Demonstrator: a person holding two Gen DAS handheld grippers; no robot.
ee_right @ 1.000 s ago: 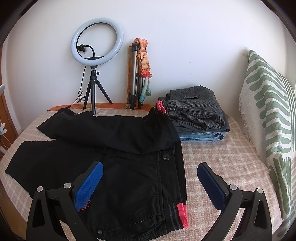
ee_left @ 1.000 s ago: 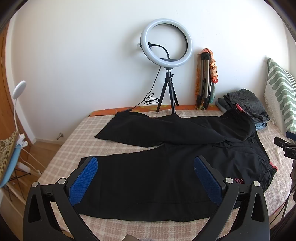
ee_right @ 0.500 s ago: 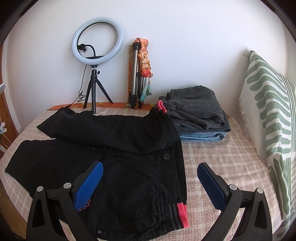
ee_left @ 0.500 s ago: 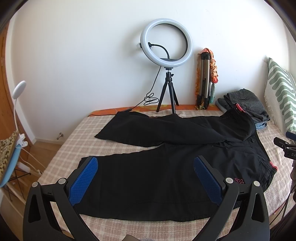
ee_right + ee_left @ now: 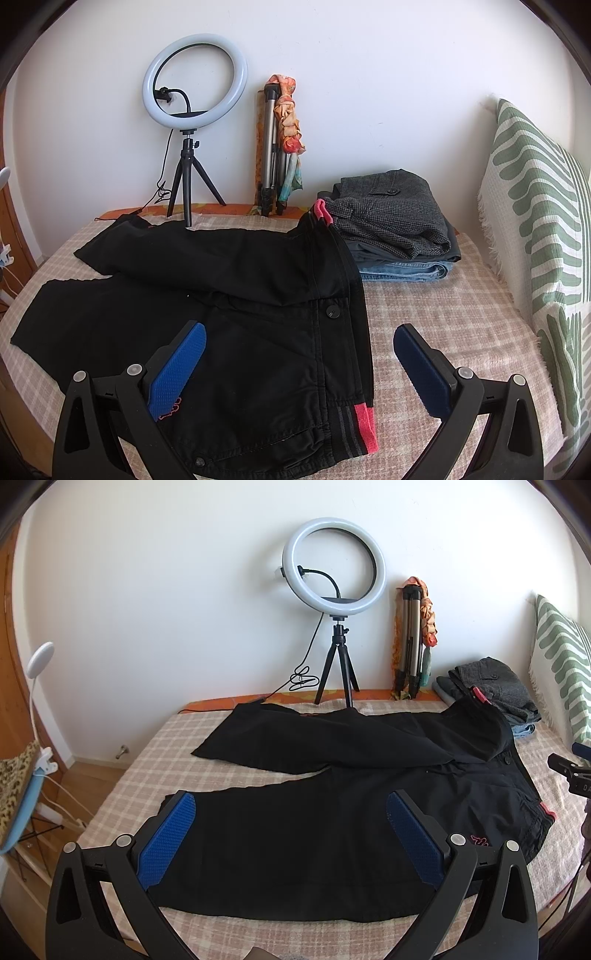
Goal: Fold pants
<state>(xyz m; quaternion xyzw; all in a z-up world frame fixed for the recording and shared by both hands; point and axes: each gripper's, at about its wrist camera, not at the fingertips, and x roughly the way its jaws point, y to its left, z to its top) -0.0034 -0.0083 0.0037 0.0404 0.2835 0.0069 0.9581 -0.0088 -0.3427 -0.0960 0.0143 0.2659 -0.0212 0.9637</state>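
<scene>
1. Both tongs are released and carry nothing: the left tongs [image 5: 290, 836] hang with the blue pads wide apart above the nearer leg, and the right tongs [image 5: 297, 365] hang the same way above the waist end.
2. Black pants [image 5: 332, 805] lie spread on the bed [image 5: 122, 801], just under and in front of both tongs. The waistband [image 5: 354, 424], with its red and grey stripes, is close below the right tongs.
3. Beyond the left tongs, the farther leg [image 5: 295, 738] lies slanted away from the nearer one, so the two legs open like a V. I judge this is the starting lay, with no fold made yet.
4. I think the tongs stand at the two ends so that each can take one end of the cloth.
5. Far past the right tongs, a pile of folded clothes [image 5: 391, 229] touches the upper waist corner; probably finished pieces go there.
6. A ring light [image 5: 332, 565] stands behind the pants, by the wall.
</scene>
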